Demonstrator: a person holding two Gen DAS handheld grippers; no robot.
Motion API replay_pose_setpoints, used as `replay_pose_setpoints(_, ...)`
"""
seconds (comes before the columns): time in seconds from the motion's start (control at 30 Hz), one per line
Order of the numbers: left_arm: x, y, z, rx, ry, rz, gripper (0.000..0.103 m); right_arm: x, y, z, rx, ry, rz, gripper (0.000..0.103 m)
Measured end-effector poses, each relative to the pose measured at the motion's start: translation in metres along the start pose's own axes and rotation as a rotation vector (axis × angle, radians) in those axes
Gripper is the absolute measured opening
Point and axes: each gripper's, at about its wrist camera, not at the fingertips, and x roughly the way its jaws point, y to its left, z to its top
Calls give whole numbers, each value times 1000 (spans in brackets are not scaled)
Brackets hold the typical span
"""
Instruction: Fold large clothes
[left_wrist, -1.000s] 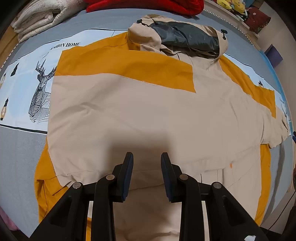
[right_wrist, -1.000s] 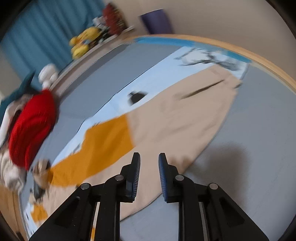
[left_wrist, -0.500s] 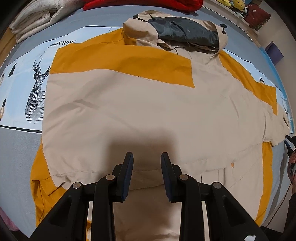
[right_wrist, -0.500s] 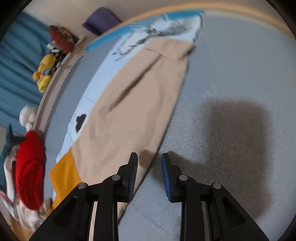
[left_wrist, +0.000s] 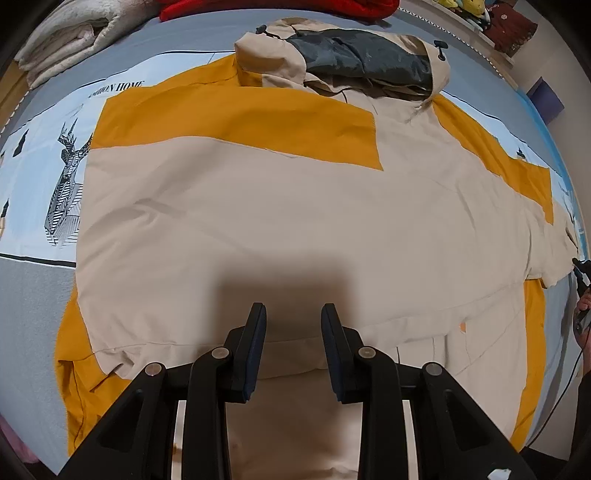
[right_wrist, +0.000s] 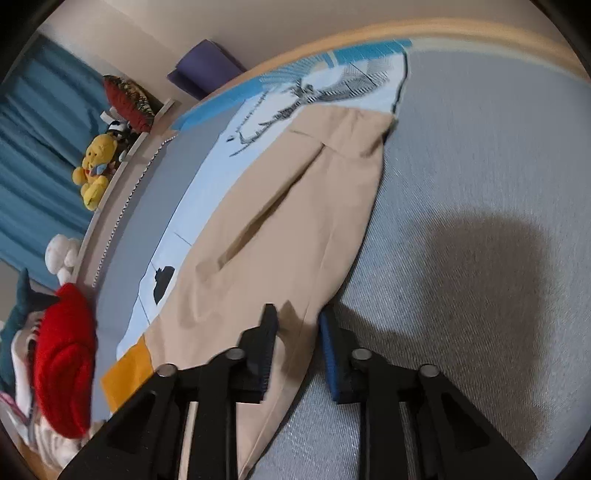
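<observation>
A tan and yellow jacket (left_wrist: 295, 214) is lying spread flat on the bed (right_wrist: 480, 166), hood toward the far side. The left gripper (left_wrist: 293, 325) is hovering over the jacket's near hem, fingers parted and gripping nothing. The right gripper (right_wrist: 297, 332) is straddling the edge of the outstretched sleeve (right_wrist: 295, 221), fingers apart and not yet pinching. The step in hand appears to be the sleeve fold; the next move probably calls for closing on that edge and carrying it across the body.
</observation>
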Motion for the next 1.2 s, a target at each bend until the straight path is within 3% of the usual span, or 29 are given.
replay_pose_setpoints(0.23, -7, 3, 1, -10, -12, -17, 28, -36, 52, -5, -151, -140, -23, 4)
replay_pose_setpoints(0.43, -20, 19, 2, -54, -35, -36, 28, -92, 170, -49, -402, -222, 84, 3)
replay_pose_setpoints(0.53, -30, 28, 4, -80, -54, -52, 28, -125, 243, -109, -577, -173, 207, 3)
replay_pose_setpoints(0.63, -44, 41, 5, -119, -82, -73, 28, -159, 310, -191, -770, -76, 360, 3)
replay_pose_setpoints(0.73, -54, 51, 4, -147, -101, -86, 28, -187, 359, -283, -963, 81, 493, 3)
replay_pose_setpoints(0.83, -60, 59, 5, -166, -109, -99, 28, -200, 371, -349, -1054, 243, 560, 3)
replay_pose_setpoints(0.9, -61, 63, 5, -178, -109, -106, 28, -193, 369, -389, -1106, 405, 519, 6)
replay_pose_setpoints(0.97, -63, 66, 4, -189, -108, -113, 28, -188, 357, -403, -1102, 485, 446, 10)
replay_pose_setpoints(1.1, -66, 67, 1, -181, -113, -106, 28, -189, 322, -374, -911, 498, 414, 11)
replay_pose_setpoints(1.13, -66, 67, 1, -179, -115, -105, 28, -190, 311, -355, -837, 443, 408, 13)
replay_pose_setpoints(1.2, -64, 64, 1, -175, -117, -105, 28, -185, 292, -326, -767, 329, 353, 29)
